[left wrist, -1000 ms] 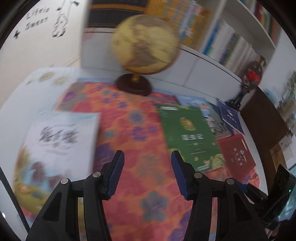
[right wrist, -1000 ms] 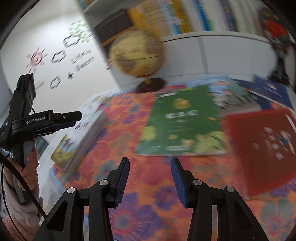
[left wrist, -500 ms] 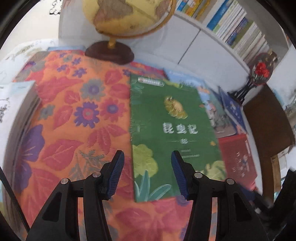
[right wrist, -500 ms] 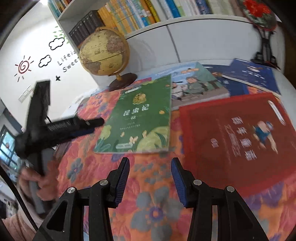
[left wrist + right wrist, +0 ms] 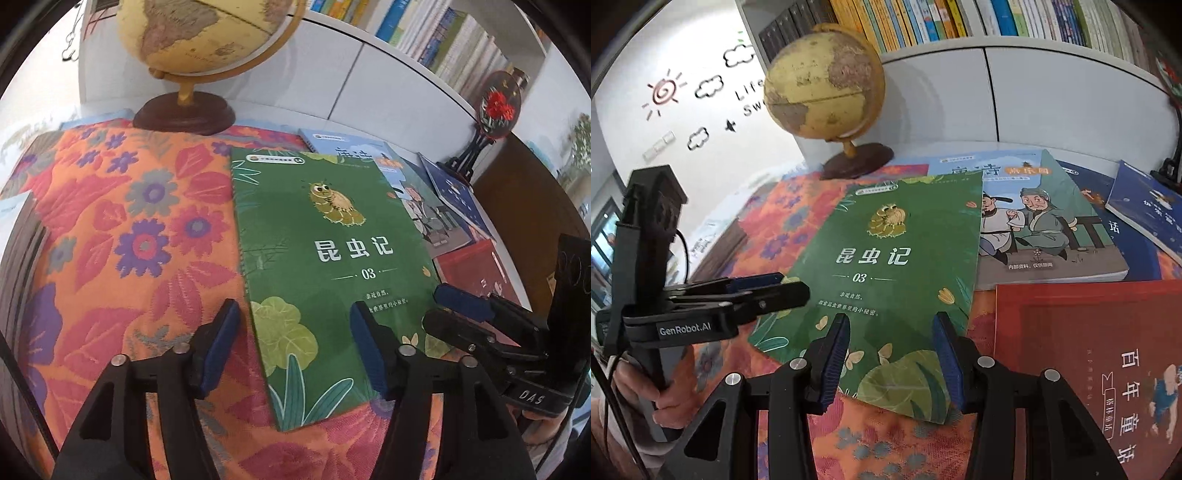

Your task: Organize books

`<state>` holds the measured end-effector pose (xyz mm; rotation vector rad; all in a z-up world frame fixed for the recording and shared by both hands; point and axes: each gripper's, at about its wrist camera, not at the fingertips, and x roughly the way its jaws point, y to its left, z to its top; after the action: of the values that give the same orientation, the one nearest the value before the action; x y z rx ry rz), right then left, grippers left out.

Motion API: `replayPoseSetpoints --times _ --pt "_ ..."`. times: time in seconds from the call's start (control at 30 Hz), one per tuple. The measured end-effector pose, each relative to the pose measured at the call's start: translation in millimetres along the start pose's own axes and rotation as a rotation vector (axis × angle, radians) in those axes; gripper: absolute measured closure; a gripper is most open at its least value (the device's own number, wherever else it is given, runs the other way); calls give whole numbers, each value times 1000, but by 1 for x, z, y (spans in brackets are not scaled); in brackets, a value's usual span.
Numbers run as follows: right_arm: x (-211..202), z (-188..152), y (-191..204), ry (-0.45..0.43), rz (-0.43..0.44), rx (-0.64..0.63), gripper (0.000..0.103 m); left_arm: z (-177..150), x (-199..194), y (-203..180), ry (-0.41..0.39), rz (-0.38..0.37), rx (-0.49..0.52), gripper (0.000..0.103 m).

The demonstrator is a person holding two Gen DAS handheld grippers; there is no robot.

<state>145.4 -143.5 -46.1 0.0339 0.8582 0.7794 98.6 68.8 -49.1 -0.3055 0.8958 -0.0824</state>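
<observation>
— What's hard to see?
— The red book (image 5: 1089, 354) is cut off by my view's edge.
— Changes?
— I've dropped closer; left tongs (image 5: 291, 347) have just been opening, straddling the green book's (image 5: 325, 258) near-left edge; right tongs (image 5: 892, 354) gape over its corner, gripping nothing. The book lies in front of the globe (image 5: 823, 85).

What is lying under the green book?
The green book lies on the floral cloth. Its right edge covers part of the book with two robed figures. Anything else beneath it is hidden.
</observation>
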Motion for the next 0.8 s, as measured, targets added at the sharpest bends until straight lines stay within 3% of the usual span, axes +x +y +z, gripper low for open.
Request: replayPoseSetpoints --times 0.13,0.23,0.3,0.5,0.53,0.63,0.73,0.8 --pt "-3 1 -7 -14 34 55 58 -1 0 -2 -7 15 16 42" --pt "-6 3 -4 -33 -95 39 58 -1 0 1 -10 2 4 42" --pt "1 1 -9 15 -130 56 58 -1 0 1 -12 -1 0 42" --pt "3 1 -20 7 -4 130 54 -4 -1 -2 -31 8 22 39" --pt "3 0 -19 12 9 135 54 -4 0 -6 -24 -5 47 34" --pt "-2 -6 -13 27 14 151 54 -7 -4 -13 22 10 90 33" --pt "-19 -24 -11 81 81 226 54 -28 -25 -17 93 -69 111 33" --pt "-38 -43 -4 165 156 203 54 -55 -43 -22 167 -132 212 33"
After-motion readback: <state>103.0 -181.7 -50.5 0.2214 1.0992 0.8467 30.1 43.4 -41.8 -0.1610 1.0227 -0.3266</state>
